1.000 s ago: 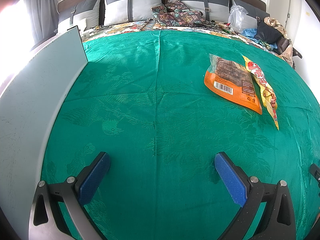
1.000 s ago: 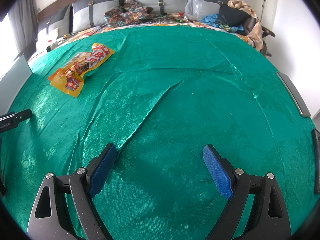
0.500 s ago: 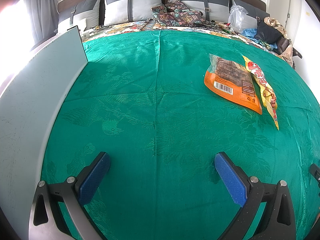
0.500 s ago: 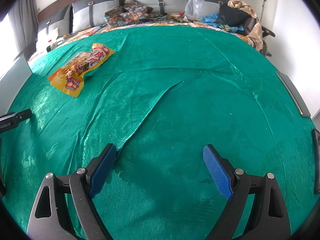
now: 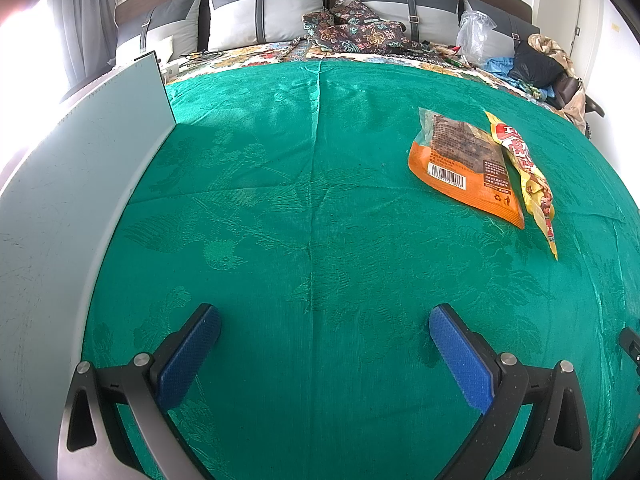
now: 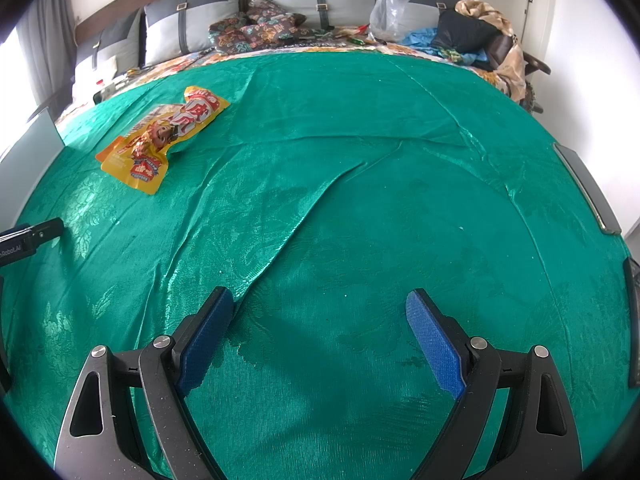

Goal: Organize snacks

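Two snack packets lie together on the green bedspread [image 5: 312,200]. An orange packet [image 5: 464,164] with a barcode lies flat, and a yellow packet [image 5: 528,172] leans along its right edge. In the right wrist view the yellow packet [image 6: 164,136] lies at the far left, covering most of the orange one. My left gripper [image 5: 324,320] is open and empty, low over the cloth, well short of the packets. My right gripper [image 6: 320,300] is open and empty over a fold in the bedspread [image 6: 360,220].
A pale grey board [image 5: 80,184] stands upright along the left edge of the bed. Grey pillows [image 5: 264,12], patterned cushions [image 5: 356,28], a plastic bag [image 5: 474,36] and clothes [image 5: 536,64] sit at the head. A dark strip [image 6: 588,188] lies at the right edge.
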Demonstrator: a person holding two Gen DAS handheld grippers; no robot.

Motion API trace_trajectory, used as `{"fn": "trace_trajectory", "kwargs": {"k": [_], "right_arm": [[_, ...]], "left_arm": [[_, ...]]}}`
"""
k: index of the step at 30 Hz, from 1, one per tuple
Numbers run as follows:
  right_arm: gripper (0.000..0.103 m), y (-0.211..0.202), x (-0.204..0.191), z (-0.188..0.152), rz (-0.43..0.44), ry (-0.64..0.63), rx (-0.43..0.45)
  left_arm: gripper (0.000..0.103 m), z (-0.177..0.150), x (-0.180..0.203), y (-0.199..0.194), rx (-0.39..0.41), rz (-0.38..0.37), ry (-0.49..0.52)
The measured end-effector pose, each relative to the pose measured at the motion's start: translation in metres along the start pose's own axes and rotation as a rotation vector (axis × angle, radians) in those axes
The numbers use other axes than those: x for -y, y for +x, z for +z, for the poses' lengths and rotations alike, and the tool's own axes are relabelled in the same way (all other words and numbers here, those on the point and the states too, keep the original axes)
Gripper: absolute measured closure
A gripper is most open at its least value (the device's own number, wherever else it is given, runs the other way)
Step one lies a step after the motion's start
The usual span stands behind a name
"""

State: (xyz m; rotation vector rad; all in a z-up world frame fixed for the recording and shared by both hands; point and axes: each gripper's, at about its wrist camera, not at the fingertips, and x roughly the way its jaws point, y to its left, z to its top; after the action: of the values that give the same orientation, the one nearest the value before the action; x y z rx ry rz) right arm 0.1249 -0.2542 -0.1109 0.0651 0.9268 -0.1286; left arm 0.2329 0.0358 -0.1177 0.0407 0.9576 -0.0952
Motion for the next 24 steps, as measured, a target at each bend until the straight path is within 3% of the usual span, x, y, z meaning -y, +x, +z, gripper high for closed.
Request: {"fn": "trace_trajectory", "kwargs": {"k": [24], "right_arm": [[0.012,0.0001,-0.0001,-0.0002,0.000,0.000,0.000]], "left_arm": [[0.000,0.0000,0.0007,0.0011,0.000,0.000,0.000]]}}
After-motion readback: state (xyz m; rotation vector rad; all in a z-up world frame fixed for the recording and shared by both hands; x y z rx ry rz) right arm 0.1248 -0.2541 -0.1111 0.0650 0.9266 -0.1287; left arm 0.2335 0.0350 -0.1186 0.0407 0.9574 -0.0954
